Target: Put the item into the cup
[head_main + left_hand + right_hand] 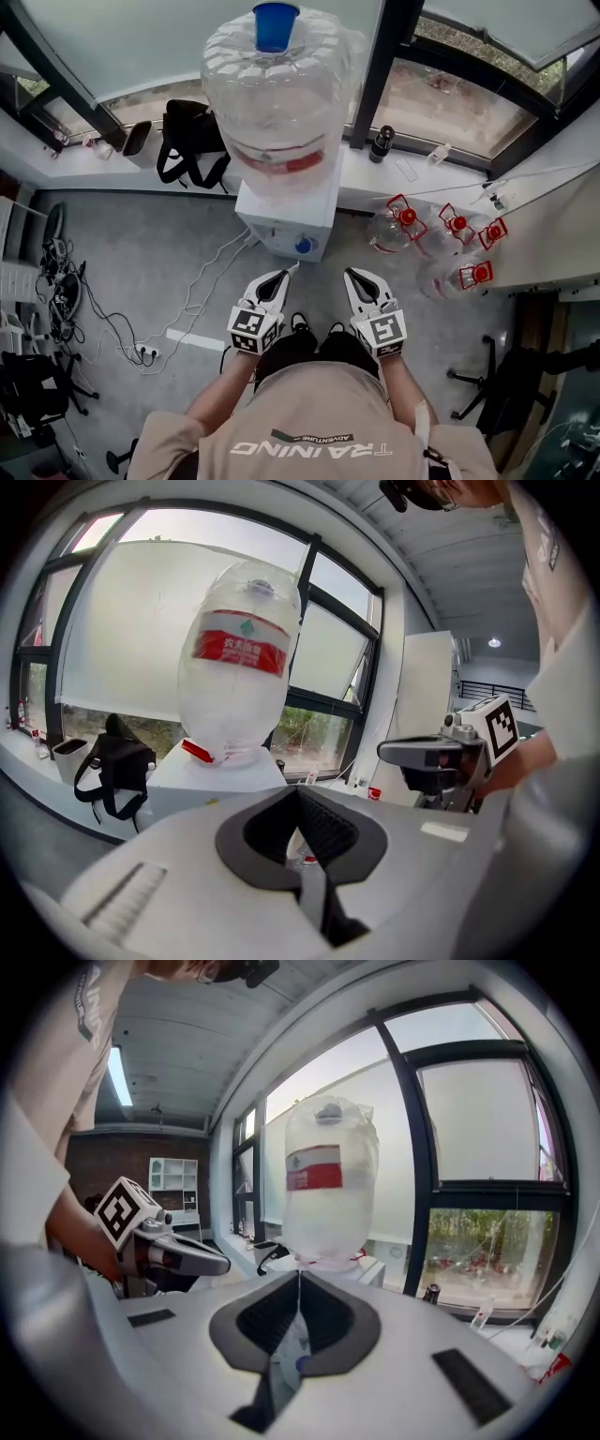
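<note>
Two grippers, head view: the left hand-held gripper [291, 271] and the right hand-held gripper [350, 274] are held side by side, a little apart, both pointing at the dispenser [286, 223].
Cup, head view: the blue cup [274, 25] stands on the very top of the big water bottle [277, 103], which sits upside down on the dispenser, well above both grippers.
Surroundings, head view: a black bag [187, 139] and a dark flask [381, 142] rest on the window ledge [94, 159]; clear jugs with red caps [441, 239] lie on the floor [159, 244] to the right, and cables [141, 319] trail to the left.
Left gripper view: the left hand-held gripper [298, 790] is clenched, its dark pads meeting at the tips with nothing between them.
Beyond it, left gripper view: the water bottle [239, 677] with its red label, the black bag [112, 766] to its left, and the right hand-held gripper [386, 752] off to the right.
Right gripper view: the right hand-held gripper [298, 1275] is likewise clenched on nothing, tips touching.
Beyond it, right gripper view: the water bottle [328, 1185] straight ahead and the left hand-held gripper [221, 1265] at the left.
</note>
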Demonstrator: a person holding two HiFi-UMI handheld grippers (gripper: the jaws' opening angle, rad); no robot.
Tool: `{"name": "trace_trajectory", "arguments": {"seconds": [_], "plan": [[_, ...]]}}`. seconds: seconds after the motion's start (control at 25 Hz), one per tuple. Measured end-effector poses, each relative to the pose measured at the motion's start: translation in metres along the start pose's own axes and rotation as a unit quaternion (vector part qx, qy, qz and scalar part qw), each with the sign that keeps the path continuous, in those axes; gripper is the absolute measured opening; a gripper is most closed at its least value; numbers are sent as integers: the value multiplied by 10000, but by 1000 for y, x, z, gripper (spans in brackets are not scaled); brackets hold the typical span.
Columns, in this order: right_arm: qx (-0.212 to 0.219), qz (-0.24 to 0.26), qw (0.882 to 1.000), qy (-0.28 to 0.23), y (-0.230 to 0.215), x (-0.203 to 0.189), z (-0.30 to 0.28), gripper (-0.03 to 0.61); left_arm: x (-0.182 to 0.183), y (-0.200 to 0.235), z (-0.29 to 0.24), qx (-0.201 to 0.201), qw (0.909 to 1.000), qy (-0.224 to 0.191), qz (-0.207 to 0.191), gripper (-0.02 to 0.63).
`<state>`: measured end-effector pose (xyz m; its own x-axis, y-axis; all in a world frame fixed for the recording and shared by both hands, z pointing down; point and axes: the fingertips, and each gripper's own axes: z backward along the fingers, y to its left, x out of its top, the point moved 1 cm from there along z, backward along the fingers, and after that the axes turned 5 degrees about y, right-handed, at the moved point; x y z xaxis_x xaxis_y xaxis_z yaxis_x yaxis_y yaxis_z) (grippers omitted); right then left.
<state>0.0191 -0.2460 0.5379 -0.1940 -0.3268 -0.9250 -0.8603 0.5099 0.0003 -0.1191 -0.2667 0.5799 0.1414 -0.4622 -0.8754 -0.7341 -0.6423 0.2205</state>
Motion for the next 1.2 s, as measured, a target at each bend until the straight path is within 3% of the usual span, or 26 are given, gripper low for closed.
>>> {"name": "trace_trajectory", "arguments": {"seconds": [0.28, 0.48, 0.72, 1.08, 1.2], "plan": [[59, -119, 9998, 136, -7, -22, -21, 12, -19, 17, -34, -16, 9988, 469, -144, 8], [234, -294, 9988, 312, -20, -66, -39, 12, -47, 23, -69, 126, 9974, 702, 70, 8], [234, -458, 9979, 404, -41, -114, -57, 12, -94, 36, -120, 301, 9946, 937, 316, 8], [444, -542, 9956, 615, -20, -189, -86, 12, -175, 74, -176, 568, 9887, 1290, 518, 8], [589, -395, 9949, 721, -12, -209, -97, 12, -195, 82, -193, 595, 9865, 1324, 752, 8]]}}
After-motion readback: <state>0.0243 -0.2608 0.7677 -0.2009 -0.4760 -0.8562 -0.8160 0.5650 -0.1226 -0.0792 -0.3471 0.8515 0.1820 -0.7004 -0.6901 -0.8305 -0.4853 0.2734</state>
